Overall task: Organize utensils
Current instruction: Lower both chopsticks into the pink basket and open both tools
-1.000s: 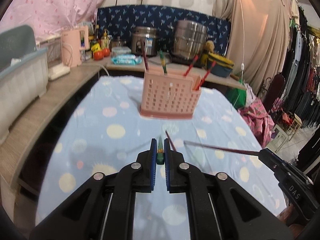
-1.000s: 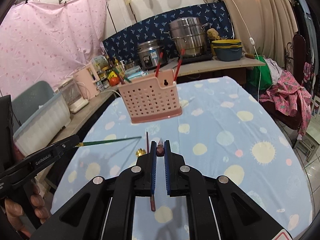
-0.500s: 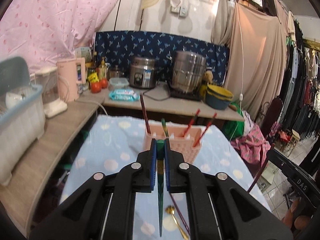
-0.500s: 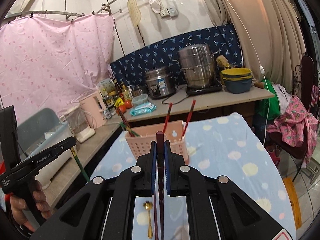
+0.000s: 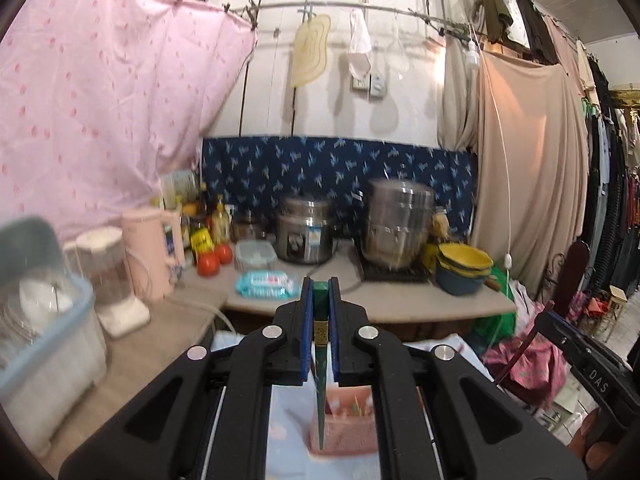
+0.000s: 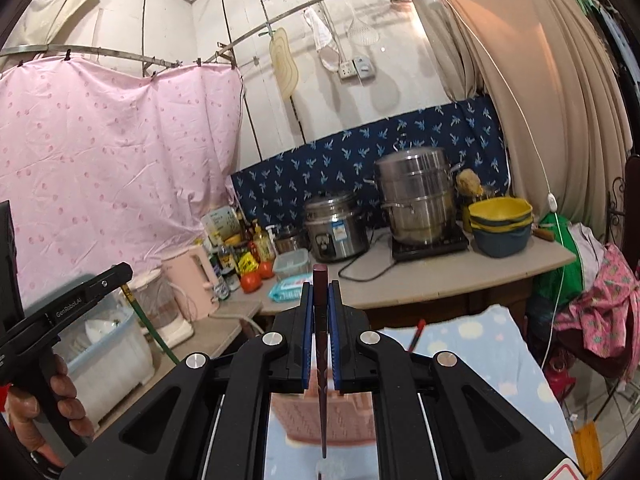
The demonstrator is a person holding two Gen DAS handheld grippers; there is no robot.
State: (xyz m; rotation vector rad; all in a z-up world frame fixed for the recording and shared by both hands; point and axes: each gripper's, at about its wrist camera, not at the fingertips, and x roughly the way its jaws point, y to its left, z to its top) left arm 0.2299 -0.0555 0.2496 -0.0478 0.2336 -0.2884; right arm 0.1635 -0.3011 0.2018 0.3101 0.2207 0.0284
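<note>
Two chopsticks are up in the air, one in each of your tools. Your left gripper (image 5: 321, 322) has its jaws clamped on a green chopstick (image 5: 320, 364), which hangs nearly straight down from between the blue pads; its thick end pokes just above the jaws and its thin tip reaches below them, in front of the pink basket (image 5: 347, 420). That basket sits under and slightly beyond the jaws on the surface, which is covered by a pale blue spotted cloth (image 6: 472, 344), with a few sticks standing inside it.

Your right gripper (image 6: 321, 320) has its jaws clamped on a dark brown chopstick (image 6: 321, 380), also held close to upright, thick end above the pads, tip hanging down over the near wall of the basket. One red chopstick (image 6: 415, 336) leans out of the basket just right of these jaws.

From the right view, your left tool shows off to the left, gripped by your hand (image 6: 44, 396), the green stick slanting down beneath it.
</note>
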